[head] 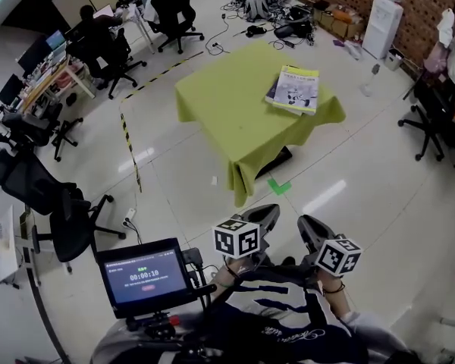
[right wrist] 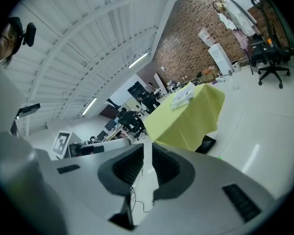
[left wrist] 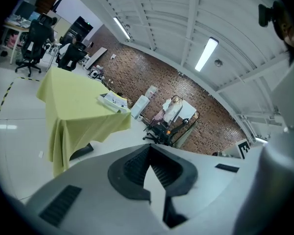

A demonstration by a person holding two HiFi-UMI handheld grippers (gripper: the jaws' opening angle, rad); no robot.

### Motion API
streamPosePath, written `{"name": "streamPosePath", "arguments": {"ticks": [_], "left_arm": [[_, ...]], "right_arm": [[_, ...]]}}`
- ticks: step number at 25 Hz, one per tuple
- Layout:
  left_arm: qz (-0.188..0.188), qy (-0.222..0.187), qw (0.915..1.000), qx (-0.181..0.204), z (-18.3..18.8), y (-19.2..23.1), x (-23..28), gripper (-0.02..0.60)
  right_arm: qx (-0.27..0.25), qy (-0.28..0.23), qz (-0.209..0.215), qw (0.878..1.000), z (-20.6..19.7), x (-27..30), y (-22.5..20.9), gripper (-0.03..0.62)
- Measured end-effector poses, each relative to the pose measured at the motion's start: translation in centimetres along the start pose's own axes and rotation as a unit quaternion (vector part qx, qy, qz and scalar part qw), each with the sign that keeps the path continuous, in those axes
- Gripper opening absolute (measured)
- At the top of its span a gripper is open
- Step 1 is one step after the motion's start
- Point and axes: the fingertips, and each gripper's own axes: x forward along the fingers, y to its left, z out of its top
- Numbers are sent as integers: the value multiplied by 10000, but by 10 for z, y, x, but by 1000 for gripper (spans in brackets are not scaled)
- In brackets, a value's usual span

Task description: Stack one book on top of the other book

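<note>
Two books lie stacked at the right corner of a table under a yellow-green cloth [head: 227,108]. The top book [head: 297,88] has a white cover with a drawing; the dark edge of the lower book [head: 272,92] shows at its left. The stack is also visible as small books [left wrist: 112,101] in the left gripper view and as books [right wrist: 183,95] in the right gripper view. My left gripper [head: 267,212] and right gripper [head: 309,226] are held close to my body, well short of the table. Both are shut with nothing between the jaws.
Black office chairs [head: 68,218] stand at the left, another chair [head: 432,120] at the right. Yellow-black tape [head: 129,146] runs along the floor, and a green mark [head: 279,186] lies before the table. A small screen [head: 145,277] hangs at my chest.
</note>
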Motion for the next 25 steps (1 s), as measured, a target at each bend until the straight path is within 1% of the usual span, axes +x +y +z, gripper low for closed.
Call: {"name": "streamPosePath", "arguments": {"ticks": [9,17,25], "left_arm": [[204,-113,9997,78,1,-11,-1,5],[365,-267,9990,69,-3,-16,-2,5],[258,-473,9983,201,0,-34,3,5]], "right_arm": [[-90,12,207,9997,10,-11,-2,31],[-146,79,317,9994,9,-18,-12,31],[-138,142,404,9990,12,-26,-20,31]]}}
